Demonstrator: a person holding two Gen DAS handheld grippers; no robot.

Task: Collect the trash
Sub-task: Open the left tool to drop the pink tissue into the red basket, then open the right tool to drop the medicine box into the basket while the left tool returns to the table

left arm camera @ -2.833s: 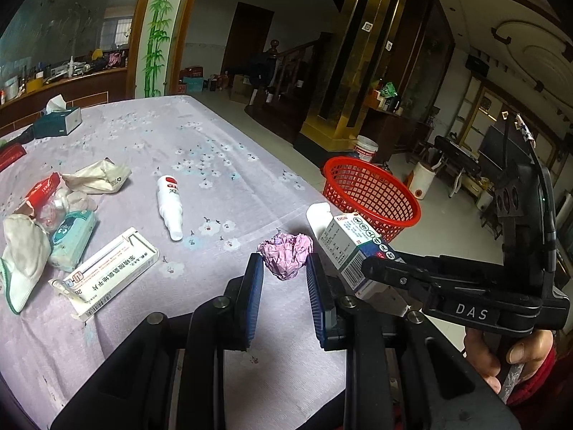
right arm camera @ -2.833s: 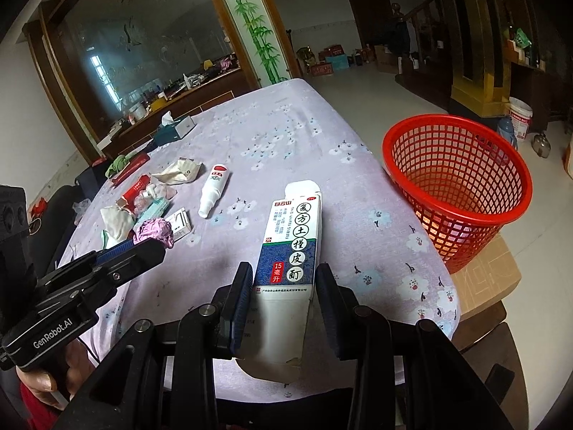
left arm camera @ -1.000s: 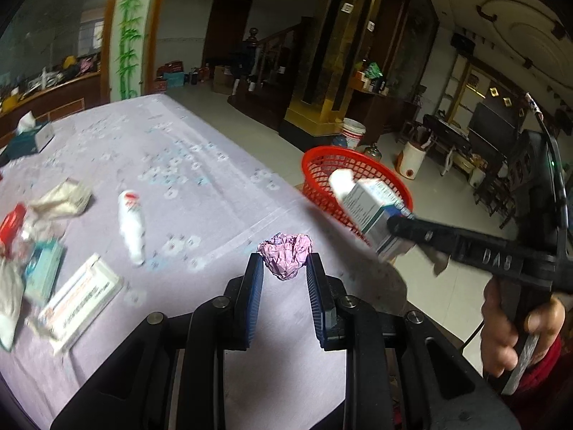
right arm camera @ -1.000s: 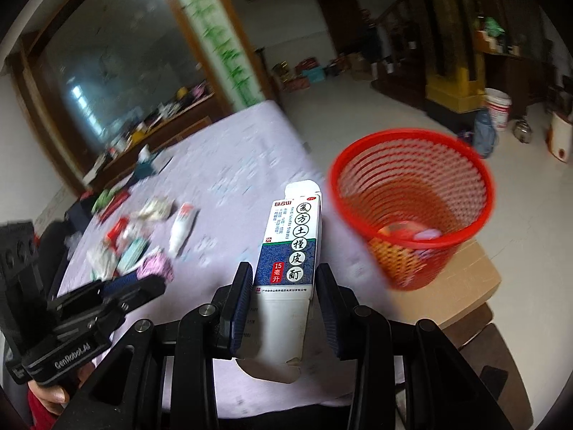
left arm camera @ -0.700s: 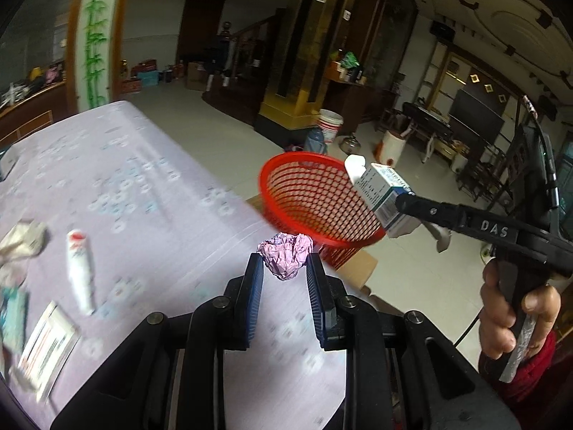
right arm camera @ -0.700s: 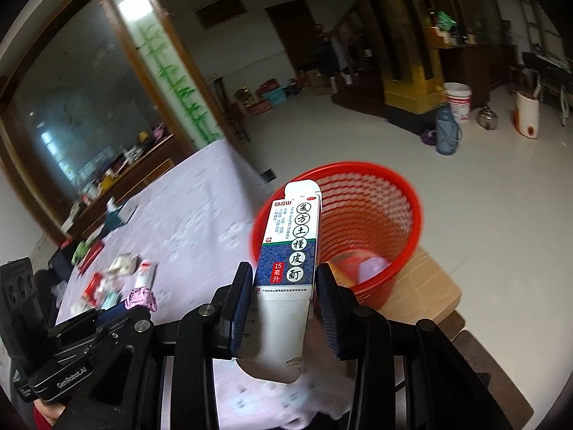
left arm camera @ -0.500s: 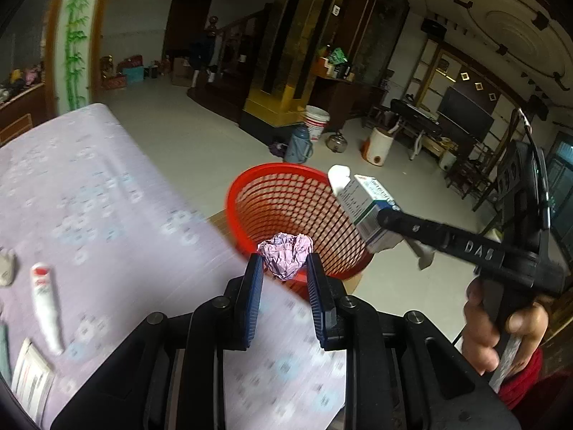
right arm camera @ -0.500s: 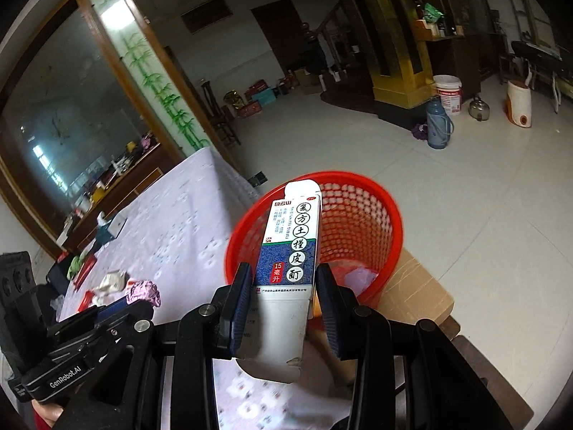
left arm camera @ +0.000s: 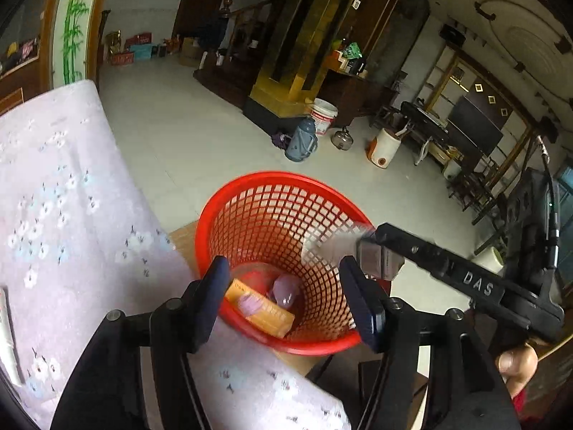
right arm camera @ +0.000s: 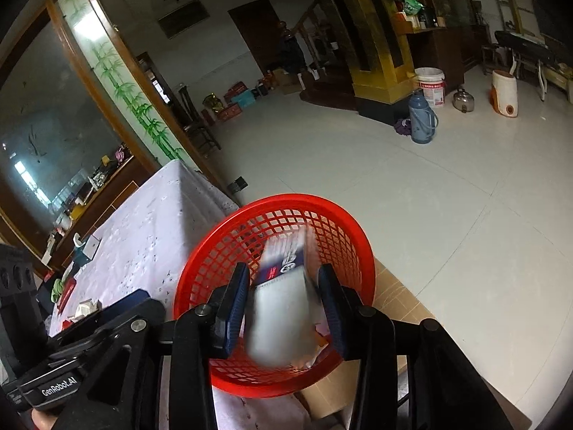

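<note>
In the left wrist view my left gripper [left arm camera: 286, 301] is open wide above the red mesh basket [left arm camera: 286, 175]. The pink paper wad [left arm camera: 250, 301] shows as a blur below the jaws, just over an orange box [left arm camera: 272, 317] lying in the basket. In the right wrist view my right gripper [right arm camera: 283, 306] is open over the same basket [right arm camera: 304, 199]. The blue and white medicine box [right arm camera: 283, 301] is smeared with motion between the fingers, small gaps on both sides. From the left wrist view the box [left arm camera: 340, 247] blurs beside the right tool's finger [left arm camera: 429, 261].
The basket stands on a cardboard box [right arm camera: 394, 297] against the table's edge. The table [left arm camera: 71, 233] has a lilac flowered cloth, with litter at its far end [right arm camera: 86, 308]. A thermos [left arm camera: 301, 141], bucket [left arm camera: 324, 116] and kettle stand on the tiled floor beyond.
Both grippers swung from the table to above the basket. The left jaws have spread and let go of the pink wad. The medicine box has slipped loose from the right jaws.
</note>
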